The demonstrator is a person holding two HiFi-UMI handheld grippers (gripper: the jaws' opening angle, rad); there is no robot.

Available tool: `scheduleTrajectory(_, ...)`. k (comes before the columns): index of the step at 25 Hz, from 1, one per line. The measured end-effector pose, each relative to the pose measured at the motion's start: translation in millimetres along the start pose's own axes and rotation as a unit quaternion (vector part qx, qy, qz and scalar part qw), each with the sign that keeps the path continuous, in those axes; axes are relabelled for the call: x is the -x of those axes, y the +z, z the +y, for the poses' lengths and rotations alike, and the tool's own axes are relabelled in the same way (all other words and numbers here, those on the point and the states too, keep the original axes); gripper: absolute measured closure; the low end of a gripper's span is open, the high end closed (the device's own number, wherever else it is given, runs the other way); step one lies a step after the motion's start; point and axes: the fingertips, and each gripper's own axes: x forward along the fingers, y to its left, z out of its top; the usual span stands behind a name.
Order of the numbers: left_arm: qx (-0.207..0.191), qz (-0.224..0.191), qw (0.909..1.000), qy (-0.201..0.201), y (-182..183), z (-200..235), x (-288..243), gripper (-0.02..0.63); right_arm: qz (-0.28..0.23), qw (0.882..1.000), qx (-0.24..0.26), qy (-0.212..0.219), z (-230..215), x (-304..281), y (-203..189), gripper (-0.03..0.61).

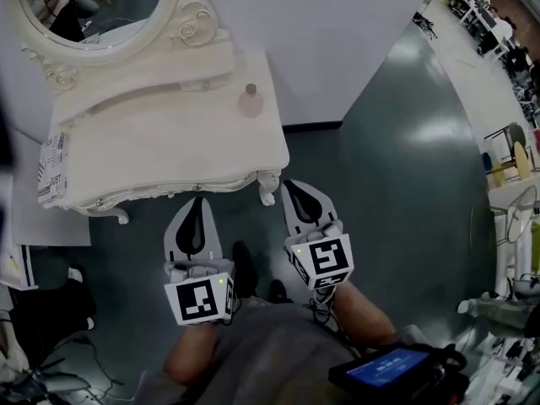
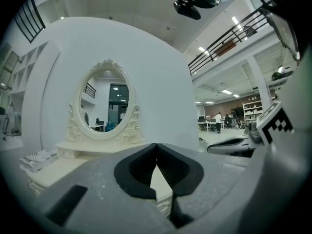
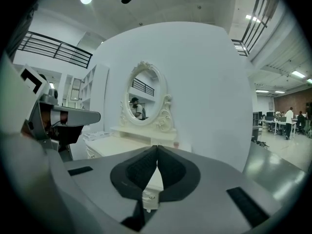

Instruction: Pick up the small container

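A small pink container [image 1: 251,99] with a round stopper stands near the back right corner of the cream dressing table [image 1: 160,146]; in the right gripper view the container [image 3: 176,144] shows as a faint pink speck past the jaw tips. My left gripper [image 1: 197,199] and right gripper [image 1: 290,185] hover side by side over the floor, just in front of the table's front edge. Both are well short of the container. The left gripper [image 2: 156,146] is shut with nothing between its jaws, and so is the right gripper [image 3: 157,148].
An oval ornate mirror [image 1: 93,7] stands at the table's back. A printed booklet [image 1: 52,167] lies on the table's left end. White wall panels rise behind the table. Grey floor [image 1: 405,159] stretches to the right. A device with a blue screen [image 1: 390,368] sits at the person's waist.
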Motion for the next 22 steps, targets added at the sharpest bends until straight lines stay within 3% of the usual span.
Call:
scheduleTrajectory(10, -0.005, -0.030, 0.9981, -0.054, 24.6, 49.0, -71.9, 0.600, -0.028, 0.998, 0.006, -0.053, -6.4, -73.0, 46.3, 0.565)
scheduleTrajectory(22, 0.004, -0.037, 0.9958, -0.083, 24.3, 55.1, -107.3, 0.600, -0.033, 0.995, 0.013, -0.092, -26.6, -94.1, 57.2, 0.565)
